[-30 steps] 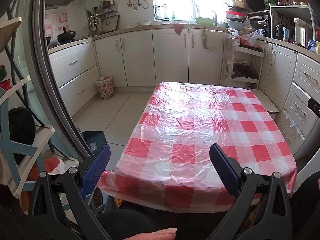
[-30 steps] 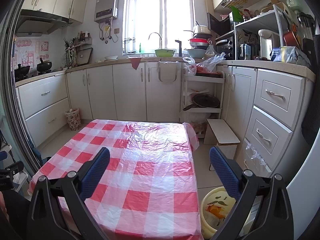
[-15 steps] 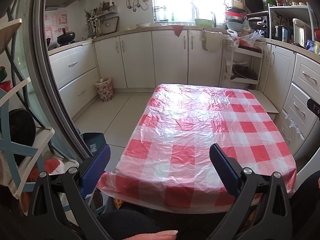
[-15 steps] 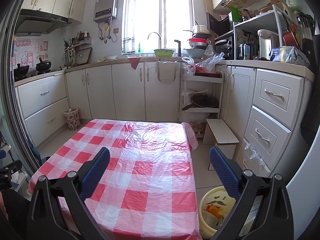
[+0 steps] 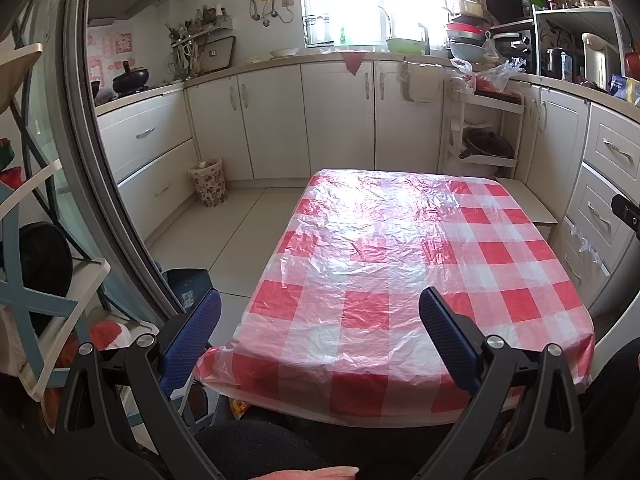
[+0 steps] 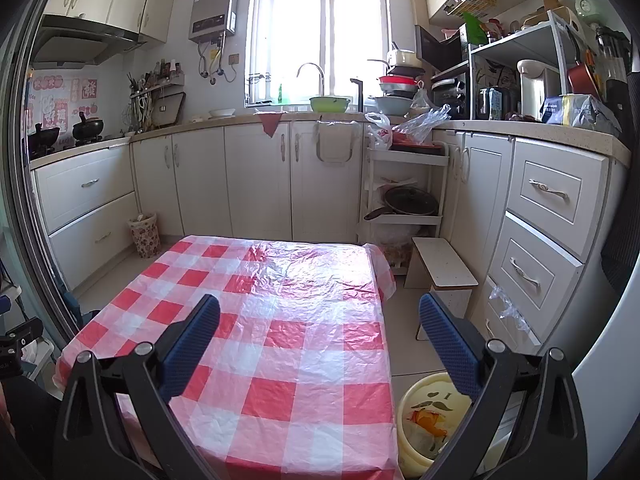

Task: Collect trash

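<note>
A table under a red and white checked plastic cloth (image 5: 392, 272) fills the middle of both views; it also shows in the right wrist view (image 6: 280, 320). I see no loose trash on it. My left gripper (image 5: 318, 322) is open and empty, held above the table's near edge. My right gripper (image 6: 320, 326) is open and empty above the table's near right part. A yellow bin (image 6: 428, 420) holding orange and white scraps stands on the floor at the table's right, below my right finger.
White kitchen cabinets (image 6: 256, 184) line the far and right walls. A small floral waste basket (image 5: 209, 182) stands on the floor at far left. A low white stool (image 6: 442, 270) and a shelf rack (image 6: 404, 196) stand right of the table. A metal door frame (image 5: 100, 168) curves at left.
Both views have shifted slightly; the grippers stay open and empty above the table.
</note>
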`<state>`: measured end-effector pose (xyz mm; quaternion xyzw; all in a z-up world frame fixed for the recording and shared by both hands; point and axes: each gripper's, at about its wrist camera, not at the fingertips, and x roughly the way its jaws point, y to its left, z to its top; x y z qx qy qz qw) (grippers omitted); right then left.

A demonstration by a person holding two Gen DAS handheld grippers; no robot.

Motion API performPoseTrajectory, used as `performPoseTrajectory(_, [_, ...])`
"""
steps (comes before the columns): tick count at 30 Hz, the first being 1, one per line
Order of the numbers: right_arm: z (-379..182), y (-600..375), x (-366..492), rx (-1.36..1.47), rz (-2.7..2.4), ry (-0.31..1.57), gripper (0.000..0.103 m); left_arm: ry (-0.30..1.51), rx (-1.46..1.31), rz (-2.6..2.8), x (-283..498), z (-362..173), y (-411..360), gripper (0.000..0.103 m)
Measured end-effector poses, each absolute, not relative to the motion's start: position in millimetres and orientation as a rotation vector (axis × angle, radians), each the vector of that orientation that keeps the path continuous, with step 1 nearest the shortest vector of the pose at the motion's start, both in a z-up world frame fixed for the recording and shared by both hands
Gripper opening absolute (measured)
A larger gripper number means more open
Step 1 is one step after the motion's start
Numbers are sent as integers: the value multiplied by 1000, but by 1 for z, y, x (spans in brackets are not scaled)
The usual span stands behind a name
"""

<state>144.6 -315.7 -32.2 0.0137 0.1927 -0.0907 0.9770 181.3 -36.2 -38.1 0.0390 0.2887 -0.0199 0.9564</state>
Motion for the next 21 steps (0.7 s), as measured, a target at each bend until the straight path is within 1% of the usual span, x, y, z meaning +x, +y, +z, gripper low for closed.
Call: performPoseTrajectory(21, [-35, -317, 147, 19, -175, 398, 96, 582, 94, -45, 182, -38, -36, 95])
